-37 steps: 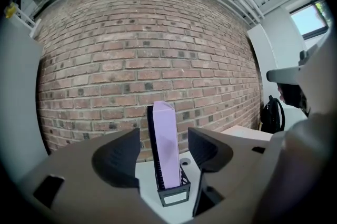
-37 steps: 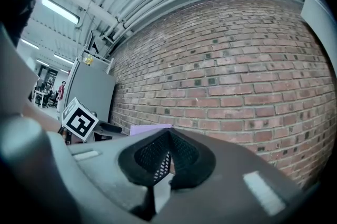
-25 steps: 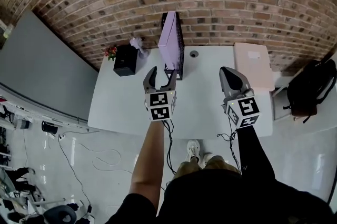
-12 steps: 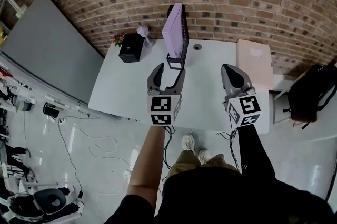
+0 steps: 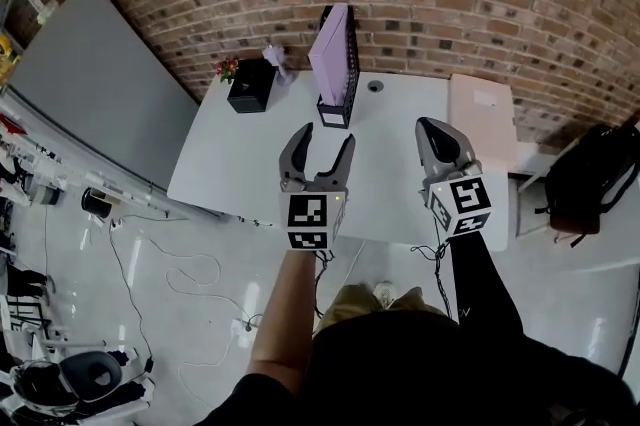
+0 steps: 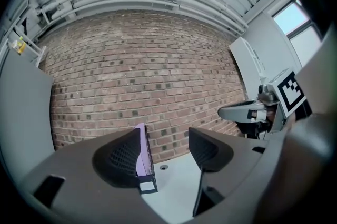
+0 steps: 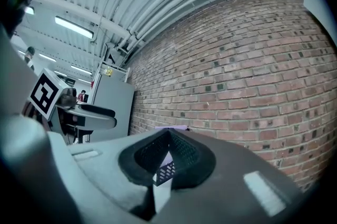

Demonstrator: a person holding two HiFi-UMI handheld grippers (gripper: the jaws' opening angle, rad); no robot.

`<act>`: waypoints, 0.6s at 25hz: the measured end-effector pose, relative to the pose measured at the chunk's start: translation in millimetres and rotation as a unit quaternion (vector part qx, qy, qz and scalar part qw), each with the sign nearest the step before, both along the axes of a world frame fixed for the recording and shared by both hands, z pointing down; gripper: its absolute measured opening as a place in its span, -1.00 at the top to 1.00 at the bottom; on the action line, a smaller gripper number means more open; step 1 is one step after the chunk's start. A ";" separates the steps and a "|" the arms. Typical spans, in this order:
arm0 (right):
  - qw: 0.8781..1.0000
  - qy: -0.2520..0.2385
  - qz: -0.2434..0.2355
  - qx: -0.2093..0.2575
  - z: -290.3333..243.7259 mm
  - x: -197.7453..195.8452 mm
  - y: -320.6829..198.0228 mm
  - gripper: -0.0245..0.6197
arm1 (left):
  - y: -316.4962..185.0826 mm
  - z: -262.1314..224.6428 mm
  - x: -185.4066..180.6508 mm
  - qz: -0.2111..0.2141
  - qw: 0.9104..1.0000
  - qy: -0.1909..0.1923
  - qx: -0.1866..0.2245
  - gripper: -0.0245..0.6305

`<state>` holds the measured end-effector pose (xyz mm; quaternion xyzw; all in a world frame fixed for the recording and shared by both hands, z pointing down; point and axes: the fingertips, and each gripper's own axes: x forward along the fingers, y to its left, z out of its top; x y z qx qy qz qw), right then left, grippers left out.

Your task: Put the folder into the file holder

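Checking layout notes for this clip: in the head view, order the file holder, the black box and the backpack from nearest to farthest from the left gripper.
1. File holder, on the table just ahead of the left gripper.
2. Black box, near the table's far left corner.
3. Backpack, off the table, far to the right.

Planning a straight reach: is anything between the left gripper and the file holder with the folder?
Nothing visible. Only bare white table lies between the open left gripper and the black file holder, where the purple folder already stands.
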<state>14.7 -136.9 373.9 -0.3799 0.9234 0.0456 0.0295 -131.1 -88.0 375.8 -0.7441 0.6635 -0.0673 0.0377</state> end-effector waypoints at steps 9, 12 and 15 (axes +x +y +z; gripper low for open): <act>1.000 0.004 0.004 0.003 -2.5 0.2 -1.5 0.92 | 3.5 -13.5 -2.5 -0.020 1.000 -0.014 0.018 0.47; 1.000 0.005 0.003 0.007 -4.3 0.0 -0.7 0.92 | 1.0 -14.6 -2.9 -0.022 0.999 -0.022 0.012 0.90; 1.000 0.021 0.002 0.017 -6.3 -1.7 0.9 0.92 | 0.2 -17.8 -1.4 -0.017 1.000 -0.020 0.017 0.90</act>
